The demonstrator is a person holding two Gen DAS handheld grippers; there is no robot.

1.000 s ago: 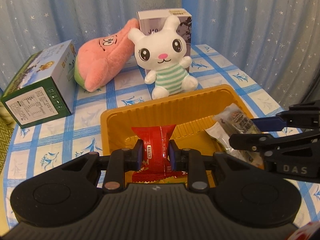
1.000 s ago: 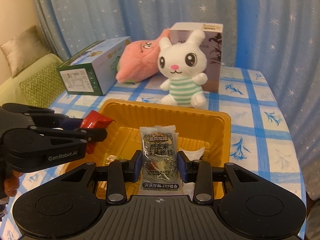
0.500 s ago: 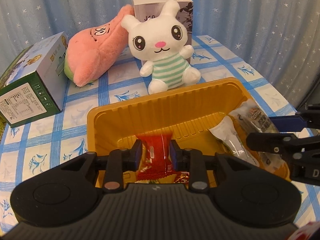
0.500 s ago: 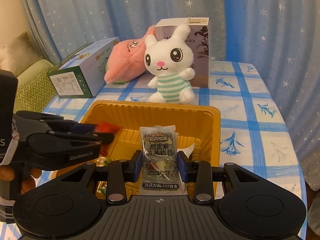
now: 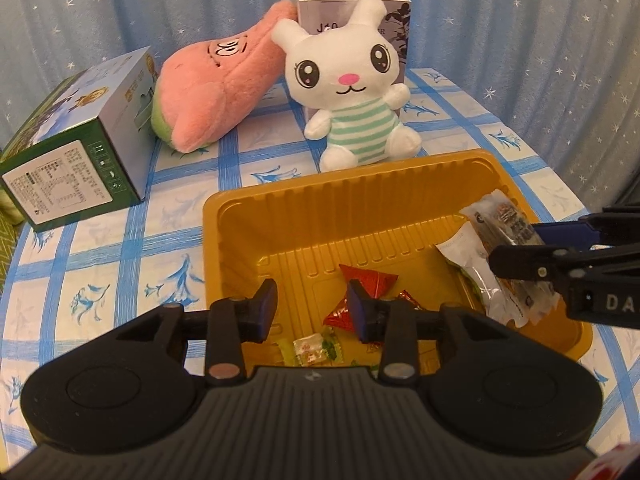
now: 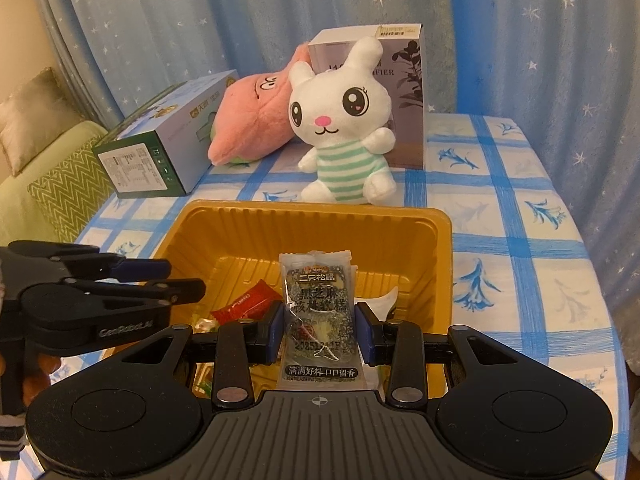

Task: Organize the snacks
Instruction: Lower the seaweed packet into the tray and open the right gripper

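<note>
Blue starred curtains behind a checked tabletop (image 6: 512, 248); yellow tray (image 5: 304, 216) sits in front of a plush rabbit (image 5: 352, 92). Left gripper (image 5: 312, 306) hangs over the tray's near-left part, jaws apart and empty; red snack packet (image 5: 370, 280) lies on the tray floor just past its right jaw. Right gripper (image 6: 320, 332) clamps the clear sesame snack pack (image 6: 318, 320), long axis pointing away along the jaws, over the tray's near-right side (release likely next). Pack is directly above the tray floor, so a straight drop should land it inside.
</note>
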